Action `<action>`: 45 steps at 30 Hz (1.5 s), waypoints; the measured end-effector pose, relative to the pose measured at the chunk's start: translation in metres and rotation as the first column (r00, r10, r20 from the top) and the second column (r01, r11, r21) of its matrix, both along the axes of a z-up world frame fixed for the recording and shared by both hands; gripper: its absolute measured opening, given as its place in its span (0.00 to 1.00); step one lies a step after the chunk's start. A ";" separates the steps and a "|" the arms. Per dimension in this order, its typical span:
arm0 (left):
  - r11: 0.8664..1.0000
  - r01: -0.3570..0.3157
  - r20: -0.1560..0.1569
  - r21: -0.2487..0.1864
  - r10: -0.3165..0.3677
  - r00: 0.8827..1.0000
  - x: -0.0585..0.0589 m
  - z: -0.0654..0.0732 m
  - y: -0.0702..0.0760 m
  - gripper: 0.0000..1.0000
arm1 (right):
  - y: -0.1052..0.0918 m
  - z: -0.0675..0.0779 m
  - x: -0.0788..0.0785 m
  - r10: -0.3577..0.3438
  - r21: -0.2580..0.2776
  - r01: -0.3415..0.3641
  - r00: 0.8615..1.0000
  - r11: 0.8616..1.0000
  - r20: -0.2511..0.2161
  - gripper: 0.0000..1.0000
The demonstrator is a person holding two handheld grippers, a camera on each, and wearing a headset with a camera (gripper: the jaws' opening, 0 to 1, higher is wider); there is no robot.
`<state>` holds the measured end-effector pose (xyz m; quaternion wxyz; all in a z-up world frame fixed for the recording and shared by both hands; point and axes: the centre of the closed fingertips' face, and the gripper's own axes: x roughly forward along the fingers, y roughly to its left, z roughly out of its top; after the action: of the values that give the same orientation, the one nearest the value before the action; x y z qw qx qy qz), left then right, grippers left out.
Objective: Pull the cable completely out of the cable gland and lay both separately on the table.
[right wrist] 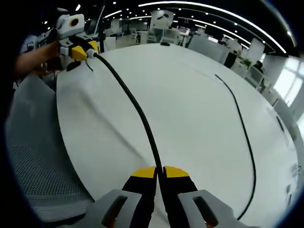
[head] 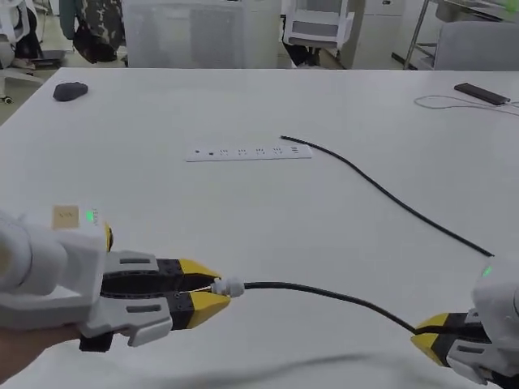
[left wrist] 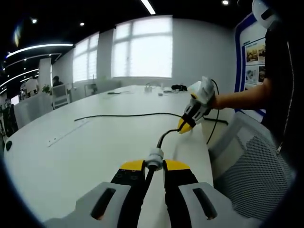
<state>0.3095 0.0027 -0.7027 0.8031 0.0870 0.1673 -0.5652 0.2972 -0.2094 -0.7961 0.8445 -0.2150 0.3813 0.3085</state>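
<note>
– White counter point(head: 243, 223), big and wide, with a white chair point(head: 316, 31) behind it. What lies on it?
– Far back there is a long white power strip point(head: 248, 152). A dark mouse point(head: 70, 91) sits near the far left corner.
– Where is the cable gland point(head: 229, 287)?
– It is the small white piece at the tip of the left tool point(head: 217, 288). The two yellow tips are pinching it, one on each side. It is near the front edge of the counter.
– And the cable point(head: 324, 292)?
– It is black and it comes right out of the cable gland. So it is not pulled out. It runs to the right in a soft curve and ends at the right tool point(head: 423, 336).
– Is the right tool holding it?
– Yes. In the right gripper view its yellow tips are squeezed onto the cable, which sits between them.
– Are the two tools close?
– No, they are well apart, and the cable hangs between them.
– What is the other black line?
– More black cable lies flat on the counter. It starts just beside the power strip and goes to the right front. I cannot tell if it is the same cable
</note>
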 end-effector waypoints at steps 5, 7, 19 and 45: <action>1.000 -0.013 0.004 -0.001 0.013 1.000 0.001 0.002 0.003 0.15 | 0.000 0.000 -0.001 0.008 0.015 -0.007 1.000 1.000 -0.021 0.02; 1.000 -0.018 0.009 0.007 0.018 1.000 0.002 0.001 0.005 0.15 | 0.002 0.002 -0.002 0.017 0.016 -0.017 0.999 1.000 -0.027 0.10; 0.999 0.029 0.022 0.015 -0.029 0.999 -0.005 0.002 -0.007 0.15 | 0.141 0.071 0.000 0.343 0.199 -0.355 0.935 0.914 0.091 0.15; 0.998 0.000 0.106 0.064 -0.006 0.994 -0.006 0.004 0.006 0.15 | 0.169 0.076 0.011 0.445 0.062 -0.460 0.881 0.886 0.162 0.00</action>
<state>0.3036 0.0086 -0.6987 0.8068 0.1427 0.1420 -0.5554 0.3082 -0.0405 -0.7198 0.7837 -0.2779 0.2432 0.4994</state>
